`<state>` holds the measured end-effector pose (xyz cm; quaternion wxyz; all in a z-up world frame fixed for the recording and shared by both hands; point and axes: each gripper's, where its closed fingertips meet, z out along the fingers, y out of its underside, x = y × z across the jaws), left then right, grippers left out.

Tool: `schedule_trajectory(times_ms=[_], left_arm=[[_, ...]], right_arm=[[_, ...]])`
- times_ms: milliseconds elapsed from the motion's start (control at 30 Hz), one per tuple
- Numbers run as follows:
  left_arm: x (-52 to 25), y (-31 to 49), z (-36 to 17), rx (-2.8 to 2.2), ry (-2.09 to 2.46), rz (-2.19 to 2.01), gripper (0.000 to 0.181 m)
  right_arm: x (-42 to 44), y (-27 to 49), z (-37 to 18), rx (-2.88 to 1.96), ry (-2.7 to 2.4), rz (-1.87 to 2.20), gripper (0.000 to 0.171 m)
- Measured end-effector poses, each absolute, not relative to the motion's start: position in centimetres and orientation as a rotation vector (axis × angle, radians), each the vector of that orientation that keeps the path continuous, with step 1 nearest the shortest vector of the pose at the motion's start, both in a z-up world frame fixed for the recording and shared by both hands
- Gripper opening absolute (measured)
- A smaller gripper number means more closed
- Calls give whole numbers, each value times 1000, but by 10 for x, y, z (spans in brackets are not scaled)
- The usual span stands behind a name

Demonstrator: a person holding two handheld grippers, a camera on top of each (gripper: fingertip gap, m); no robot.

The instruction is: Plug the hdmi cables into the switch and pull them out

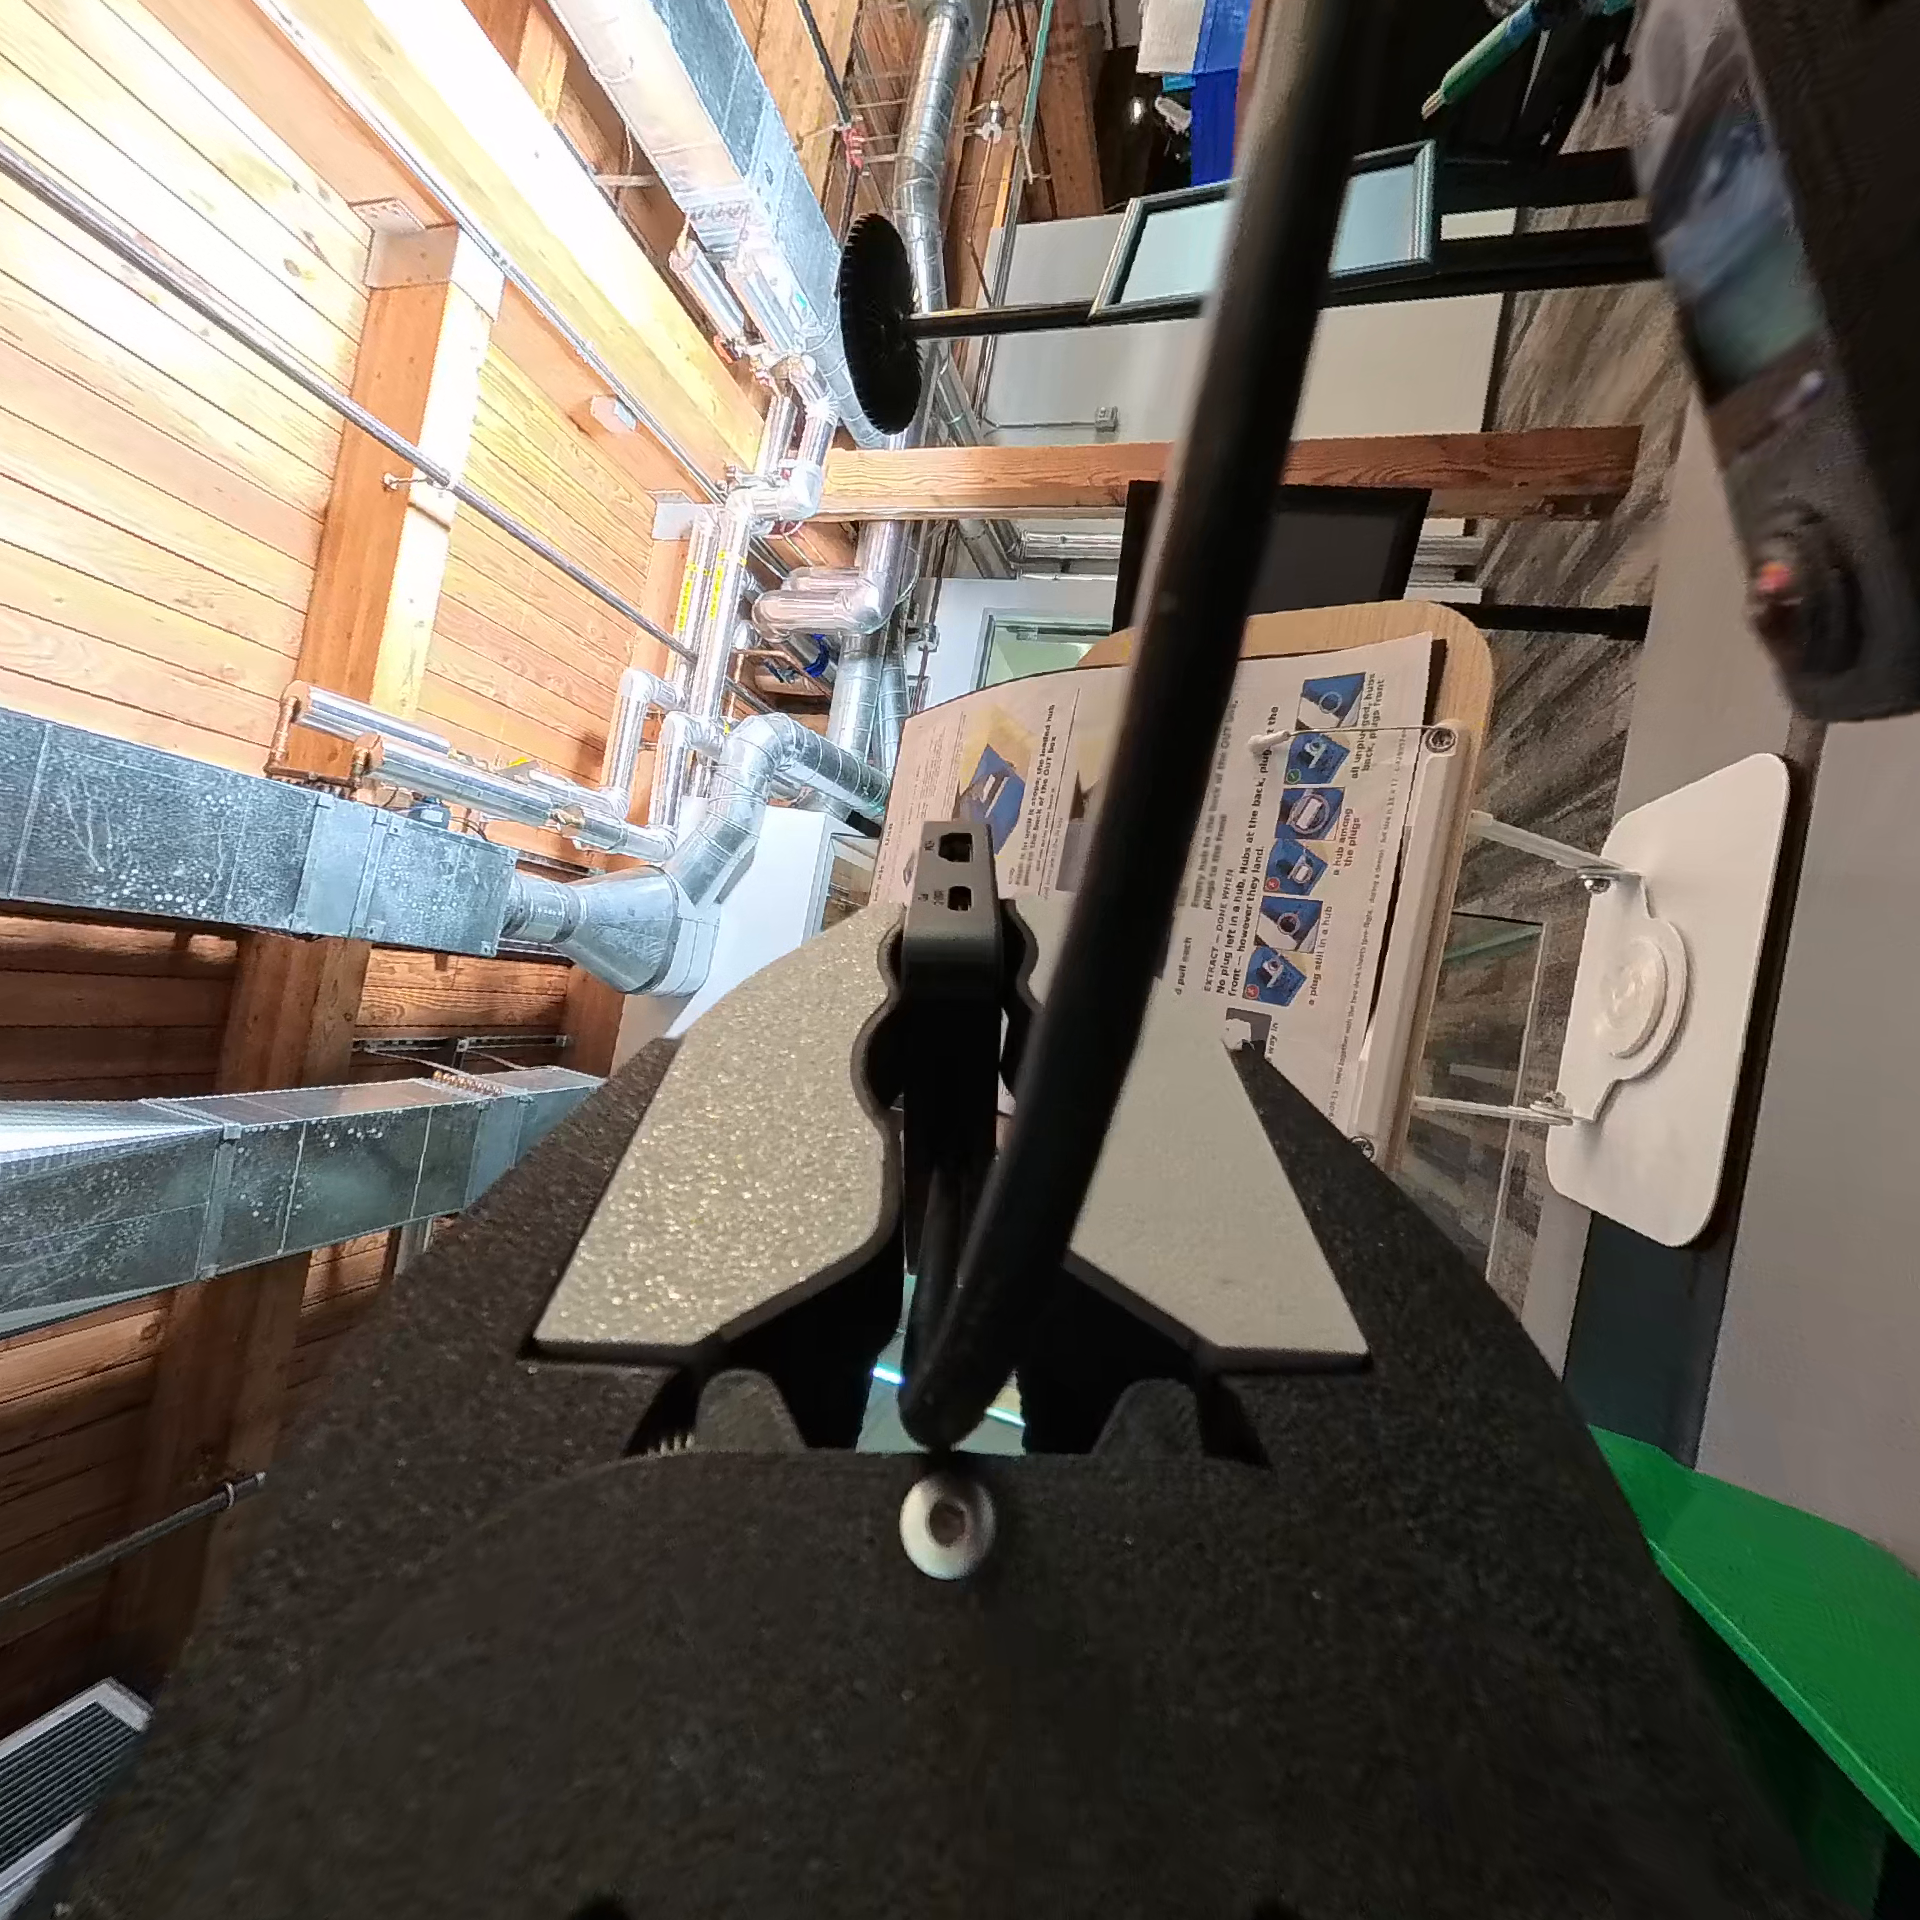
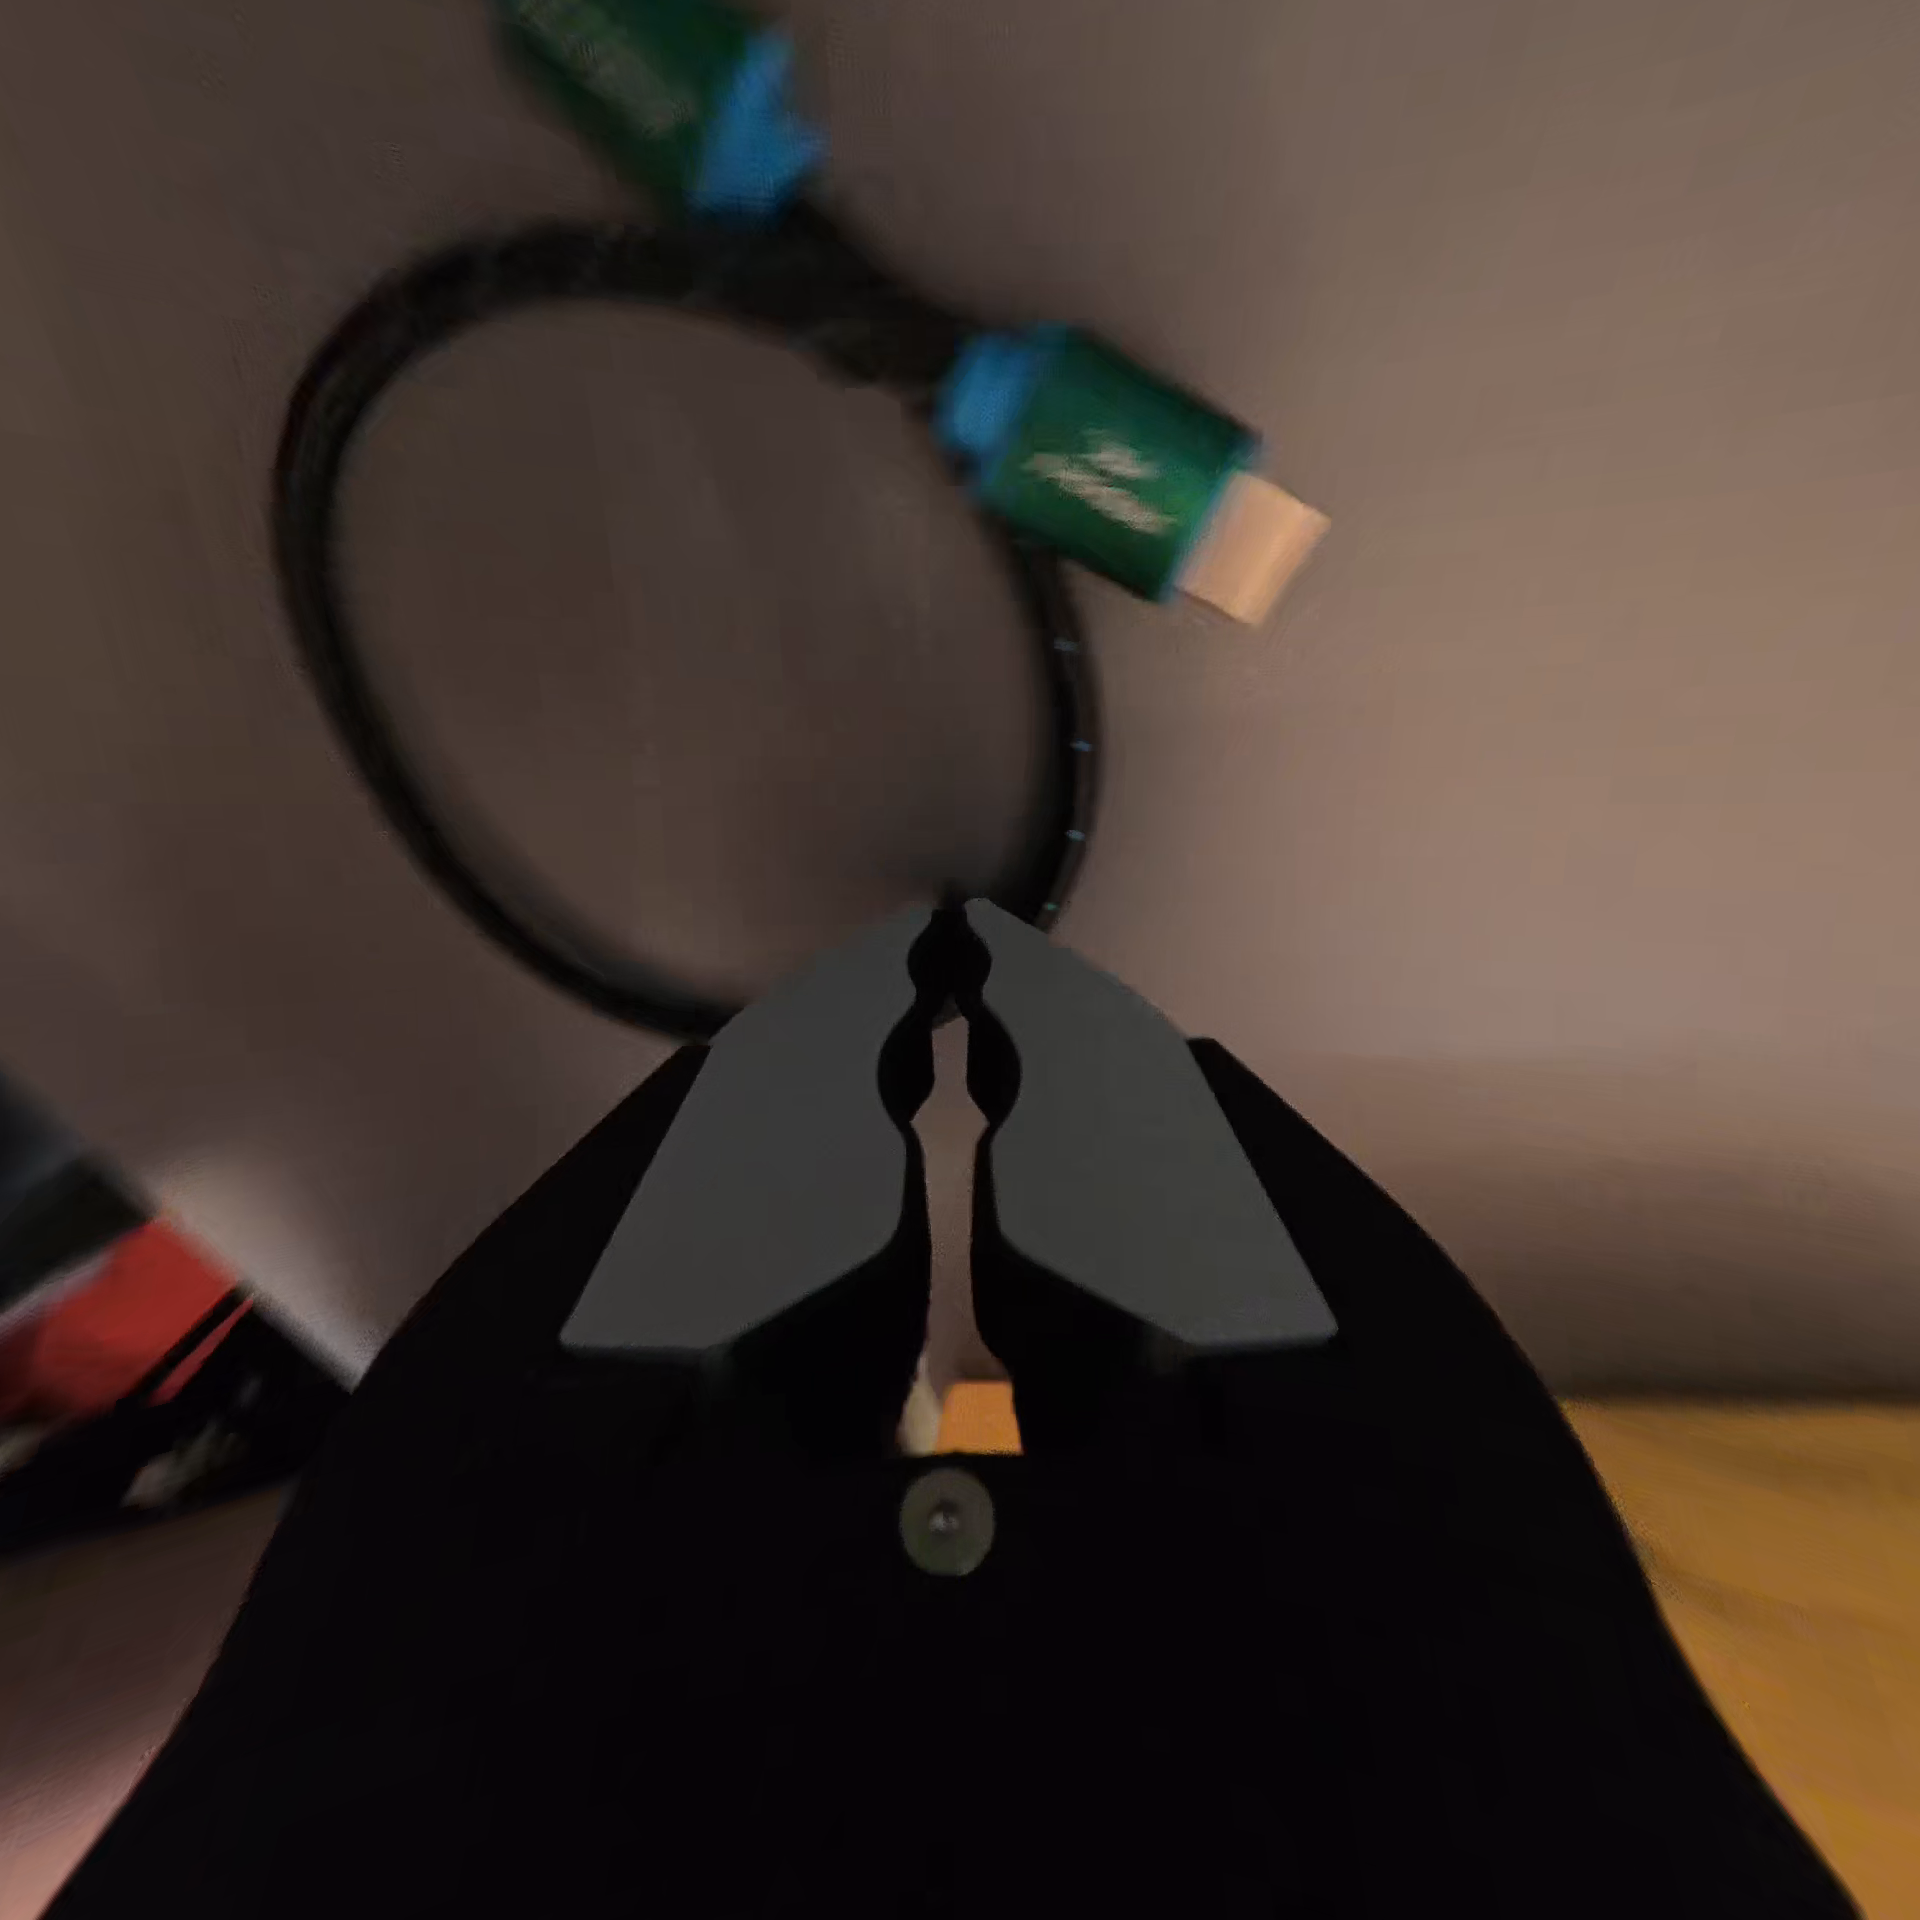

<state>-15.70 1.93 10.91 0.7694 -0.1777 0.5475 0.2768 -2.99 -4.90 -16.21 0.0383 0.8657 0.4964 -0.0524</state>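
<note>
In the left wrist view my left gripper [image 1: 951, 925] is shut on a thin black switch [image 1: 951, 873], seen edge-on with two small square openings. It is raised and points at the ceiling. A thick black cable [image 1: 1174, 582] runs from between the fingers up to the top edge. In the right wrist view, which is blurred, my right gripper [image 2: 951, 920] is shut on a black braided HDMI cable [image 2: 343, 644] that forms a loop. One green plug [image 2: 1101, 468] with a bare metal tip [image 2: 1257, 561] points right. A second green plug [image 2: 665, 94] is at the top edge.
A wooden board with an instruction sheet [image 1: 1299, 831] and a white mounting plate [image 1: 1662, 987] are ahead of the left gripper. A green surface [image 1: 1787, 1610] is at lower right, with a blurred dark body [image 1: 1797, 312] at upper right. A red and black thing [image 2: 104, 1351] and wooden surface [image 2: 1745, 1558] lie beside the right gripper. About 30 cm separates my left fingertips from my right.
</note>
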Motion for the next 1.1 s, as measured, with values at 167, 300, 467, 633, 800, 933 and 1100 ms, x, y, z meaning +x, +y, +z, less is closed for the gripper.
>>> schedule_trajectory(times_ms=[167, 300, 467, 633, 800, 933, 1100], left_arm=[[-158, 22, 110, -392, 1181, 617, 14], [-166, 24, 118, -410, 1156, 620, 14], [-175, 26, 128, -434, 1123, 615, 14], [-174, 19, 135, -429, 1105, 587, 14], [-178, 13, 143, -422, 1086, 572, 14], [-187, 3, 158, -422, 1040, 531, 13], [-189, -9, 167, -401, 1016, 498, 13]], right_arm=[[-70, -15, -137, 2939, 1545, -400, 1], [-119, -33, -120, 3001, 1473, -737, 19], [-124, -64, -139, 3123, 1391, -514, 34], [-111, -85, -163, 3235, 1302, -332, 31], [-121, -97, -159, 3219, 1353, -502, 8], [-155, -134, -90, 2899, 1007, -1534, 8], [-122, -107, -58, 2525, 354, -2133, 8]])
